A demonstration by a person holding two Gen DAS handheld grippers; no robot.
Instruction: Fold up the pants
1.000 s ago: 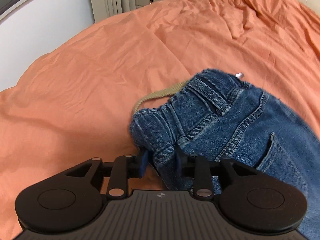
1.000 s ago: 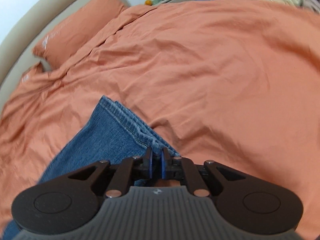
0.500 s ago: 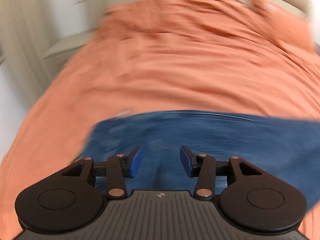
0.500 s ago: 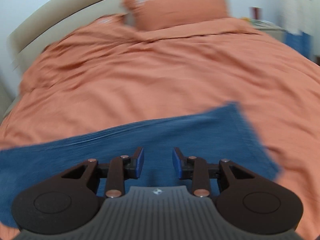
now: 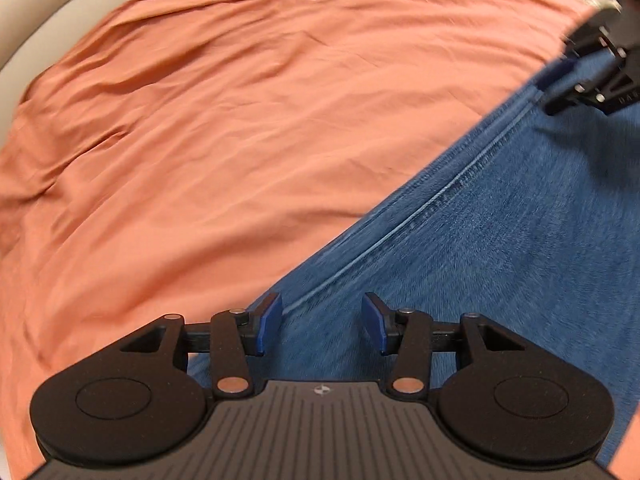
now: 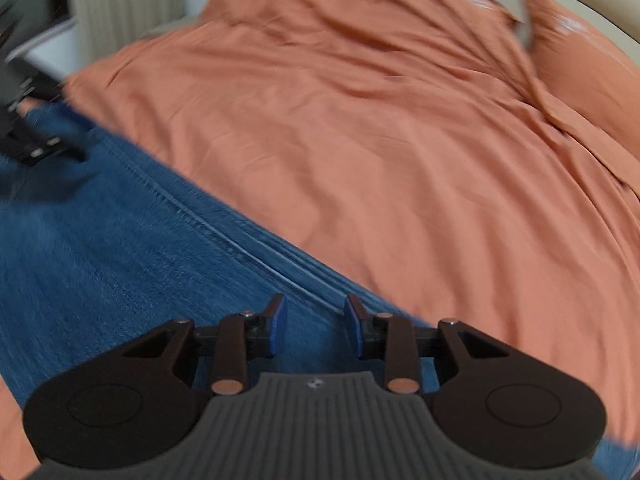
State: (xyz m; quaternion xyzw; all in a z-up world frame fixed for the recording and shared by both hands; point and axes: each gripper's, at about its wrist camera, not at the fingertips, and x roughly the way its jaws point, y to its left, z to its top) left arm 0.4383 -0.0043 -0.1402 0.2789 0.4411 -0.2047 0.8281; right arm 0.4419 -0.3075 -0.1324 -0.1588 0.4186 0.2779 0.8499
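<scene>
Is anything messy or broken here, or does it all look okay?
Nothing looks broken or spilled. The blue denim pants lie flat on the rumpled orange bedsheet, which is just wrinkly. The left gripper and the right gripper are both open above the denim, holding nothing. The pictures are a bit blurry.

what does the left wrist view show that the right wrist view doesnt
Only the left wrist view shows the right gripper from outside, at its upper right, over the jeans. Only the right wrist view shows the pillow, the curtain, and the left gripper blurred at its left edge. Both show the jeans lying flat on the orange bedsheet, a long seam, and open jaws holding nothing.
</scene>
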